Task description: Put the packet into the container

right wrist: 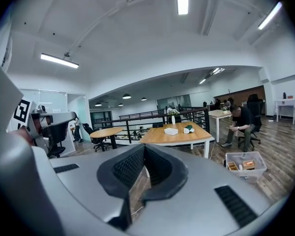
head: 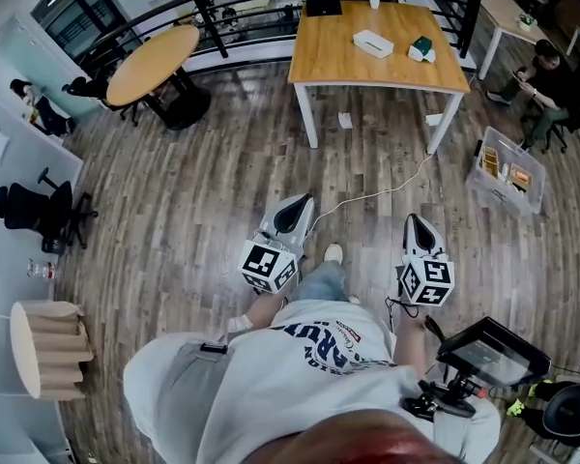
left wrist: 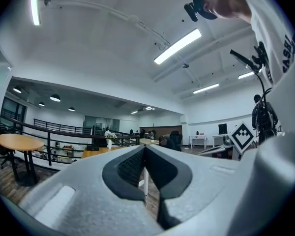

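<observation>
**Both claws shut, nothing held**

Pressed fully together at the left gripper (left wrist: 145, 149) and at the right gripper (right wrist: 144, 149), with no object between either pair of jaws. Touching nothing, low over the wood floor (head: 222, 191). Well ahead, on the rectangular table (head: 329, 61): green-and-white packet (head: 421, 49). On the floor right of that table: clear container (head: 507, 170), nearer the right gripper.

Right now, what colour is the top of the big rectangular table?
Warm light-brown wood; the rectangular wooden table stands on white legs. Head view shows it best.
</observation>
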Available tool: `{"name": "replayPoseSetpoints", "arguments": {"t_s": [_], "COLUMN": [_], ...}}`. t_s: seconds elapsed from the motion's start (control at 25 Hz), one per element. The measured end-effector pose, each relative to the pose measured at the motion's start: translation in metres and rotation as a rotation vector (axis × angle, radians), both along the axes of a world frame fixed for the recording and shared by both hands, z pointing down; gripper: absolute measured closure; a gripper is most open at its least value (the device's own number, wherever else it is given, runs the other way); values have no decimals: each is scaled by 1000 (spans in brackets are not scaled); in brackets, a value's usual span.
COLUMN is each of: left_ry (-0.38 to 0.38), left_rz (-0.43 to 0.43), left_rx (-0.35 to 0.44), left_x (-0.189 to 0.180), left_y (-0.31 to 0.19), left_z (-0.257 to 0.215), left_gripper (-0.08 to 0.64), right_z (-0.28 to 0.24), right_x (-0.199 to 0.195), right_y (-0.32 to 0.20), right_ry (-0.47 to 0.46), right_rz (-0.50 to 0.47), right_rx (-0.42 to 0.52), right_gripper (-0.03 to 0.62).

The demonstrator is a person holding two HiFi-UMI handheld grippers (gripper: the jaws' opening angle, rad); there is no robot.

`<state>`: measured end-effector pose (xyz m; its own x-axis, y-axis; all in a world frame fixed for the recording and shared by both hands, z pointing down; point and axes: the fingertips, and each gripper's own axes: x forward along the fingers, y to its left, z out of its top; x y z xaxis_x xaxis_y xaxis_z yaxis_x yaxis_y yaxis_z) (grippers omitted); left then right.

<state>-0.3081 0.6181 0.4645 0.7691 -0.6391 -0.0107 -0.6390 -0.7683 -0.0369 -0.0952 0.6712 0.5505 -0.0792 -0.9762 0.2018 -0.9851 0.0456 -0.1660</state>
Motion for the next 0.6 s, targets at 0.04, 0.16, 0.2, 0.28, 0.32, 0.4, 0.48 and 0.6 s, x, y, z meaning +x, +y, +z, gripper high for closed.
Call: {"name": "replayPoseSetpoints", "arguments": {"t_s": [0.04,0.16,0.2,0.28,0.32,0.4,0.48,0.6], "left_ry": [1,12,14,3,-10,-32,-34,-23], "left_rz": [6,7,9,30,46,77,98,108], "left_rx": [-3,-17,-25,-36,-36,-27,-33,-58], "left_x": [1,2,3,10,16,29,39,47], "left_y": [-3,-11,-15,-22,-26,-34,-43,-61], "left_z": [1,4,7,16,21,29,34,39], "left_gripper": [560,560,560,560,560,560,560,560], "right_z": [-3,-7,-8,-8,-6,1,8,15], "right_x": [0,-5,-6,-4,-1,6,11,13], "right_y": [-2,-8,-10,-16,-19,-25,-28,-35], "right_ry": [4,32,41,60,66,65,55,53], "right_rz": [-3,-31,-38,-43,-42,-28,-12,-8], "right_rx": [0,-11,-14,-19,-24,-41,-59,-83], "right_gripper": [583,583,583,583,583,583,583,583]}}
